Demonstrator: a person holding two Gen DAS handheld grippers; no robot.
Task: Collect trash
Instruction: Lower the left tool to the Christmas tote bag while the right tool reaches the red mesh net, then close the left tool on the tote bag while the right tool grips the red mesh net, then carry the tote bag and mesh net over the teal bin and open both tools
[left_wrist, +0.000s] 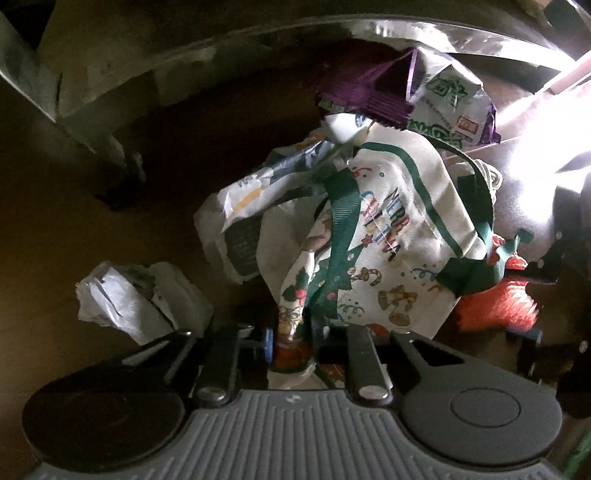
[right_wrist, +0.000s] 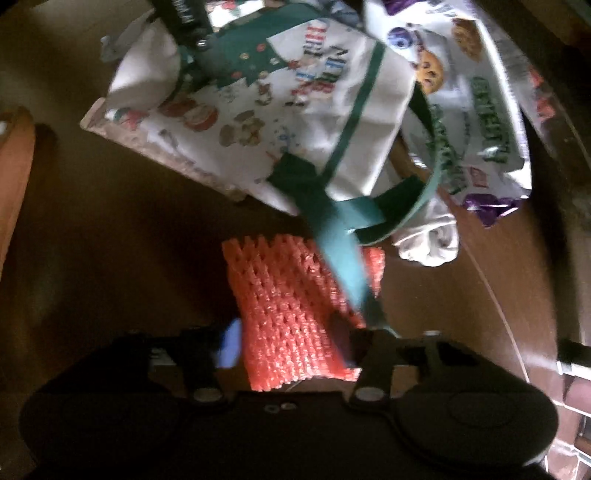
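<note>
A white Christmas-print tote bag (left_wrist: 391, 236) with green straps lies on a dark brown surface; it also shows in the right wrist view (right_wrist: 280, 110). My left gripper (left_wrist: 295, 343) is shut on the bag's lower edge. My right gripper (right_wrist: 291, 343) is closed around an orange foam fruit net (right_wrist: 295, 314), which also shows in the left wrist view (left_wrist: 495, 306). A green strap (right_wrist: 343, 251) lies across the net. A white and purple cookie wrapper (right_wrist: 476, 122) lies beside the bag, also seen in the left wrist view (left_wrist: 443, 99).
A crumpled white paper (left_wrist: 129, 299) lies at the left. Another white printed wrapper (left_wrist: 251, 206) sticks out by the bag. A crumpled white tissue (right_wrist: 432, 240) lies near the net. A shiny metal rim (left_wrist: 184, 62) curves at the back.
</note>
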